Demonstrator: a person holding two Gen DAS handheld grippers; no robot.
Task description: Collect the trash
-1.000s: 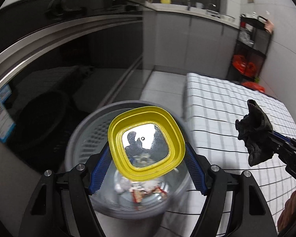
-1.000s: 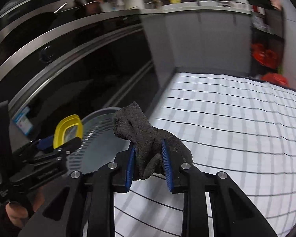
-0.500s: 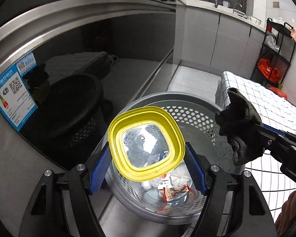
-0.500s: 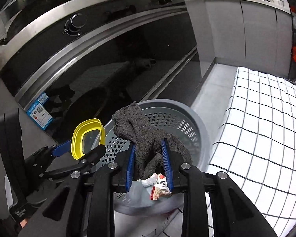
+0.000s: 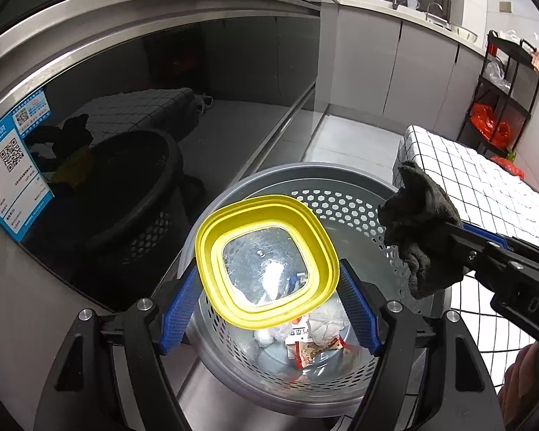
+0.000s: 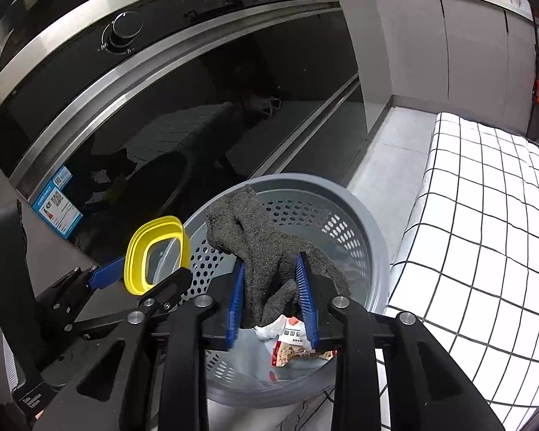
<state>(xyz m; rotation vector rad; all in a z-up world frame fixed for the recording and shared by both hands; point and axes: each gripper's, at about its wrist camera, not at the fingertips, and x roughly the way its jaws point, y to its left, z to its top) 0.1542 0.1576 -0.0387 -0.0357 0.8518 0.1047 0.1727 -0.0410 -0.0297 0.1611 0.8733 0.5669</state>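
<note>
The drop-off step of the collection was in hand. Both pieces of trash were held above the grey perforated basket point(image 6: 363, 248), which stood on the floor between the dark oven front point(image 6: 204, 115) and the checked cloth point(image 6: 485, 215) and already held wrappers point(image 5: 305, 350) and crumpled white paper at its bottom.

The left tool point(image 5: 269, 305) was seen clamped on the yellow-rimmed lid point(image 5: 266, 262), its blue pads pressed against the lid's two opposite edges, with the lid tilted over the basket's mouth. The right tool point(image 6: 271, 291) had just been opening; the dark grey rag point(image 6: 269, 255) was still between its blue pads, draped over them, though whether it was still pinched or only hanging there could not be told with certainty.

As a judgement, the next move called for the right tool to be spread further, so that the rag fell clear into the basket and did not catch on a pad, and for the left tool then to be opened so that the lid dropped inside the rim, not onto it.
</note>
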